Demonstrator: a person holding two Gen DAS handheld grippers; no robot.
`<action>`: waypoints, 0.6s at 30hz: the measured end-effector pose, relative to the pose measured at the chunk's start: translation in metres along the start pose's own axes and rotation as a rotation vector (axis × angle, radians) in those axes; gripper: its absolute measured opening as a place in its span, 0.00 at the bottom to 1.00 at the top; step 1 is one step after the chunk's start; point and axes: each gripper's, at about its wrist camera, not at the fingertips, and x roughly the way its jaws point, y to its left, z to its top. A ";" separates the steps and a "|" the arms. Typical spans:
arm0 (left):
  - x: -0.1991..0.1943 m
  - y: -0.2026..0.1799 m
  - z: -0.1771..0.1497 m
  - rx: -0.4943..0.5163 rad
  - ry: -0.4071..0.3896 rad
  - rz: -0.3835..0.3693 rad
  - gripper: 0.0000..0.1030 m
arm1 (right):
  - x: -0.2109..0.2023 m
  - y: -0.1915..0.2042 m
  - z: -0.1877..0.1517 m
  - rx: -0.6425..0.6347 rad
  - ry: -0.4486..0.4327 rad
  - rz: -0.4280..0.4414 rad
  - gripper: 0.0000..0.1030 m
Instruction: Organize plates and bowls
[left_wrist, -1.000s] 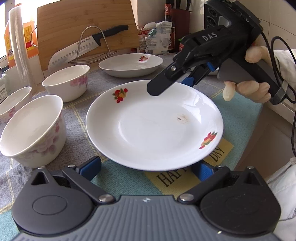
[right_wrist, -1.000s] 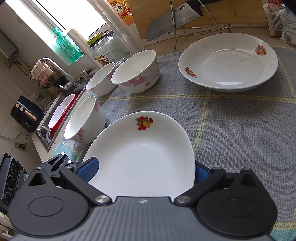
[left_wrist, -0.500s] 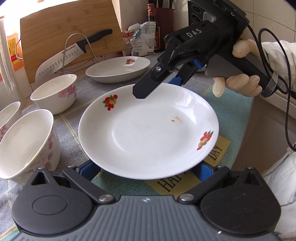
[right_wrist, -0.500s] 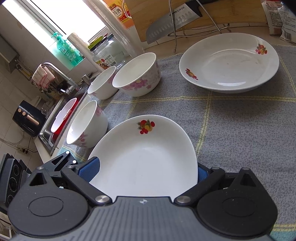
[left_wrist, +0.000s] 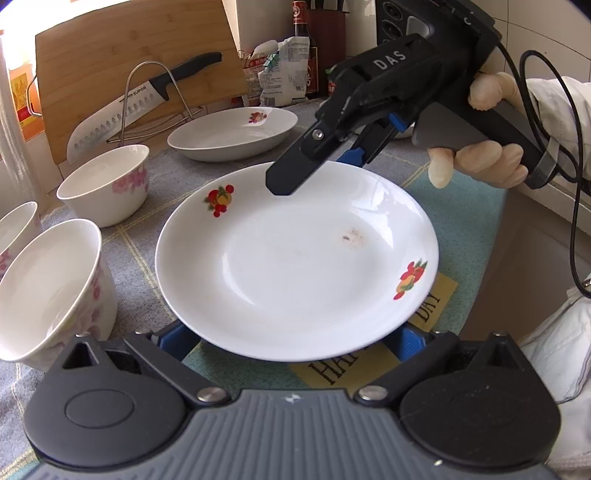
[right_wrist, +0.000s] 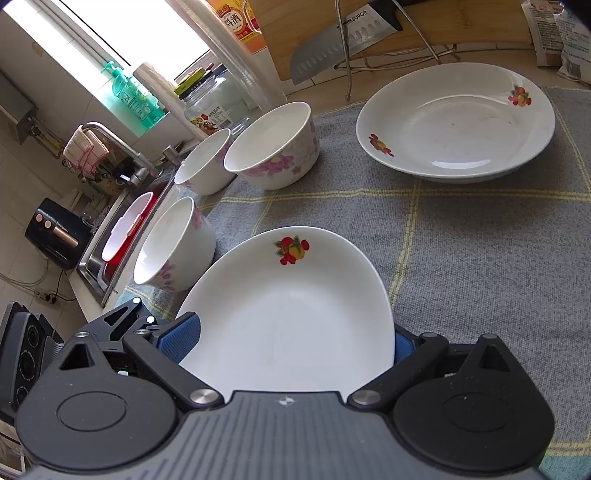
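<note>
A white plate with fruit prints (left_wrist: 295, 266) is held a little above the grey mat (right_wrist: 480, 258). My right gripper (left_wrist: 314, 166) grips its far rim, one finger above and one below; the plate fills that wrist view (right_wrist: 291, 317). My left gripper (left_wrist: 291, 338) is open, its blue pads to either side under the plate's near rim. A second plate (left_wrist: 232, 129) (right_wrist: 458, 122) lies at the back. Three flowered bowls (left_wrist: 103, 184) (left_wrist: 48, 288) (right_wrist: 177, 243) stand at the left.
A cutting board (left_wrist: 129, 70) and a knife (left_wrist: 122, 114) on a wire stand (left_wrist: 155, 92) sit behind. Bottles and a food bag (left_wrist: 284, 74) are at the back. A sink (right_wrist: 122, 236) lies beyond the bowls. The counter edge (left_wrist: 517, 206) runs along the right.
The plate has risen and come a little closer to the left gripper. The right gripper keeps its hold on the far rim. The bowls and back plate have not moved.
</note>
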 end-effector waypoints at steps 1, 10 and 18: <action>0.000 0.000 0.000 -0.002 0.001 -0.002 0.99 | -0.001 0.000 0.000 -0.003 0.001 -0.001 0.99; 0.003 0.000 0.013 0.010 0.015 -0.004 0.99 | -0.014 -0.005 -0.003 -0.008 -0.009 -0.002 0.99; 0.012 -0.011 0.038 0.042 0.008 0.002 0.99 | -0.036 -0.016 0.001 -0.018 -0.041 -0.005 0.99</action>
